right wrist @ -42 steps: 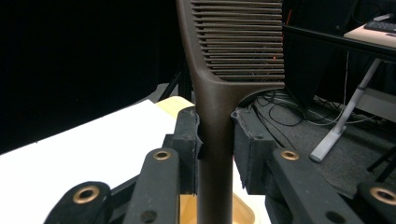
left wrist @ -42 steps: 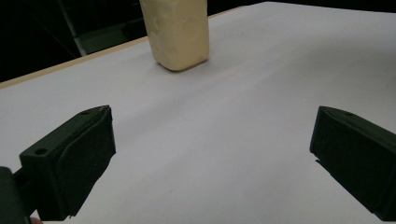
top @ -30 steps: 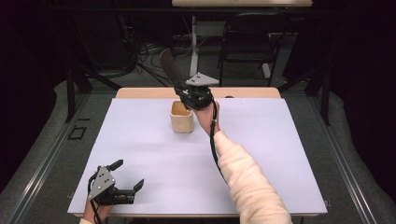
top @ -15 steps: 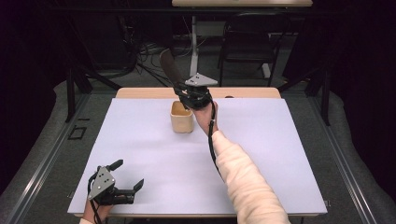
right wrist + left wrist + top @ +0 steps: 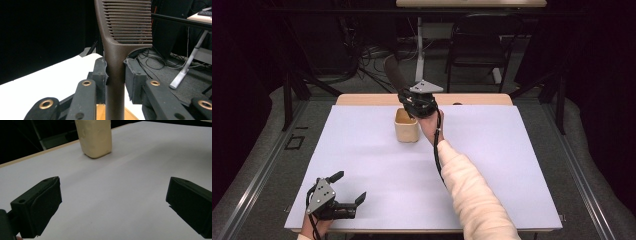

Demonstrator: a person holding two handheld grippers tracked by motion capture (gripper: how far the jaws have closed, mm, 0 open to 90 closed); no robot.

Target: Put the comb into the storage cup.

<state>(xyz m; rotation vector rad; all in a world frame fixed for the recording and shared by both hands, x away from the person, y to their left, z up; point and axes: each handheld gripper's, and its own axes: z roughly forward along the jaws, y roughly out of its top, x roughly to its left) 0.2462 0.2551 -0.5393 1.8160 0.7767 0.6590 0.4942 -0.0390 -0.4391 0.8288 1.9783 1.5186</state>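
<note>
A dark brown comb (image 5: 117, 50) stands between the jaws of my right gripper (image 5: 115, 72), which is shut on its handle. In the high view that right gripper (image 5: 414, 105) hovers just above the far rim of a cream-coloured cup (image 5: 406, 127), with the comb (image 5: 395, 75) slanting up and to the left. The comb's handle reaches down over the cup's tan inside (image 5: 130, 115). My left gripper (image 5: 348, 196) rests at the table's near left corner, open and empty. Its view looks across the white table (image 5: 125, 185) toward the cup (image 5: 95, 137).
The white tabletop (image 5: 512, 165) has a wooden strip (image 5: 362, 99) along its far edge. Beyond it stand a dark chair (image 5: 482, 45), a desk leg (image 5: 419, 50) and cables on the floor.
</note>
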